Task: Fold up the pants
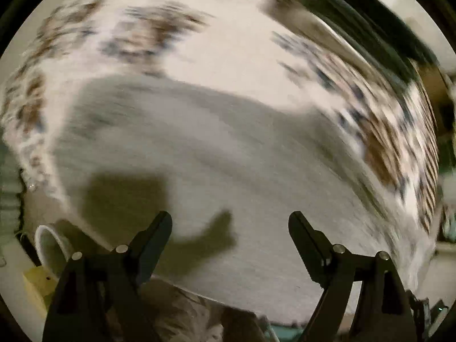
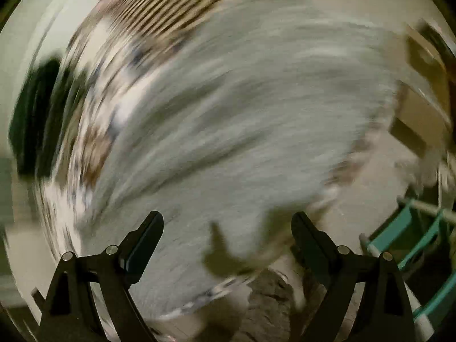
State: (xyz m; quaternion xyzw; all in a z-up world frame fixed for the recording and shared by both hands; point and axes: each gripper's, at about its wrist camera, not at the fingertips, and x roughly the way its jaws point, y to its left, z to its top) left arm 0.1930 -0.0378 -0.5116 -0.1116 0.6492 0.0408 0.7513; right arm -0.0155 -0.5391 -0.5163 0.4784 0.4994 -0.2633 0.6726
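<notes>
- Both claws stand wide apart and hold nothing: the left gripper (image 1: 230, 218) hangs above the near part of the grey pants (image 1: 199, 148), and the right gripper (image 2: 227, 218) hangs above the same cloth (image 2: 228, 119), each casting a dark shadow onto it.
- Spread flat, the pants cover the middle of a patterned bedcover (image 1: 228, 42) with brown and blue blotches; in the left view the grey edge runs close to the bedcover's near edge, and in the right view the cloth ends short of the right edge.
- Heavy motion blur smears both views, so I cannot tell waistband from legs, nor how many folds are already made.
- Risk, as I judge it: closing on cloth while moving this fast could pinch the bedcover along with the pants, or catch only 1 layer, so the fold would come out skewed or drag the whole garment.
- Around it: a white cup-like rim (image 1: 47, 245) sits at the lower left of the left view, teal bars (image 2: 410, 228) stand past the bedcover's right edge, and brown furniture (image 2: 424, 108) rises behind them.
- Nothing lies on the pants between the claws and the cloth; only the blur hinders aim.
</notes>
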